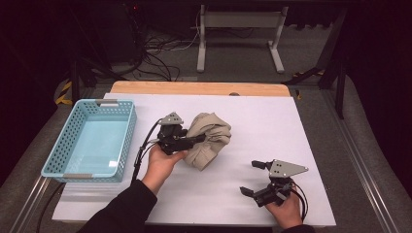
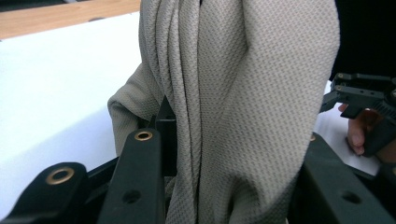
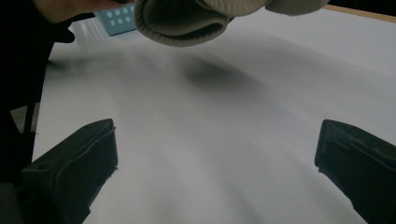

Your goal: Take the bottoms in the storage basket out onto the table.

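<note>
To the left of my left gripper sits the blue basket, empty and open-topped, near enough that I judge it the likely place for the cloth to go. My left gripper has its jaws closed on the beige cloth, a bundled, folded wad bunched just ahead of it; in the left gripper view the folds run between the two black jaws, so the grip looks deep enough for a carry. In the right gripper view the cloth's underside hangs above a shadow, so I take it as lifted off the sheet. Well to the right and nearer me, my right gripper holds nothing, its jaws spread wide over bare surface, apart from the cloth. The work surface is a white sheet over a wooden tabletop. Beyond it the room is dark, with cables on the floor and a white frame.
</note>
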